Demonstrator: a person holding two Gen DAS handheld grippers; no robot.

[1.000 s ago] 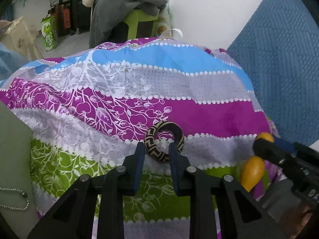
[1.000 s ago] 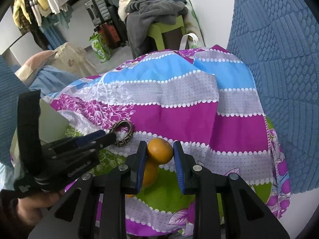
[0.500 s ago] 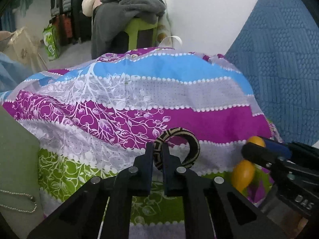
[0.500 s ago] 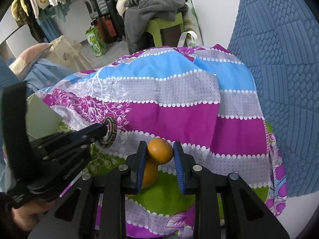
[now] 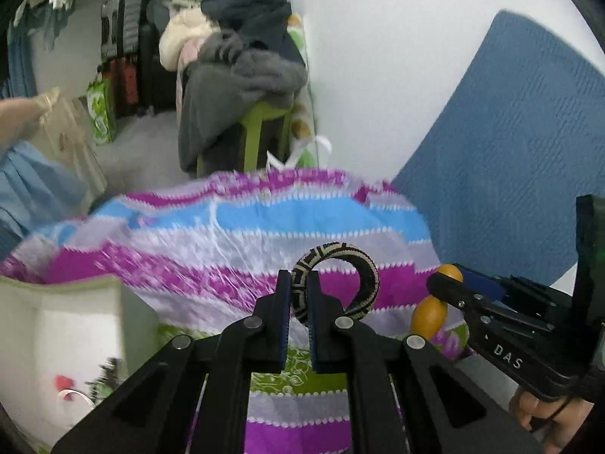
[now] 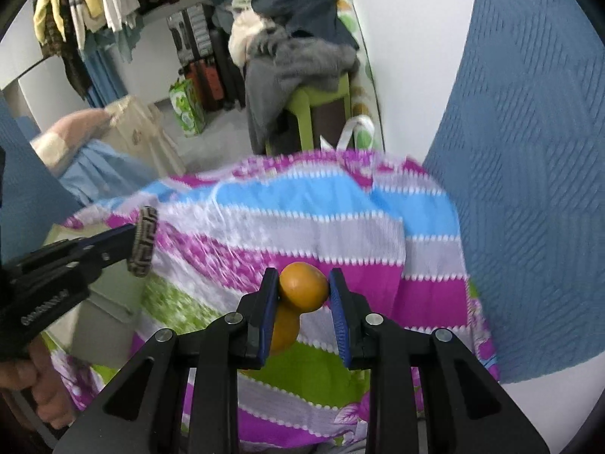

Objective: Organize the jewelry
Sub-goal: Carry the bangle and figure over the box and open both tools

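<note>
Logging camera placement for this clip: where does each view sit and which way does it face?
Left wrist: on the left gripper, looking along its fingers at the patterned bangle they pinch, over the striped cloth; right gripper and hand at right.
Right wrist: on the right gripper, facing the orange bead piece it clamps; left gripper at left.
Shared: bangle, beads, cloth, green stool.

Both hand-held grippers (image 5: pixel 298 295) (image 6: pixel 304 295) clamped.

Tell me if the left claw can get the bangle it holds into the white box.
Probably yes. The left claw is shut on the woven bangle, and the white box sits low to its left, with nothing visible between.
</note>
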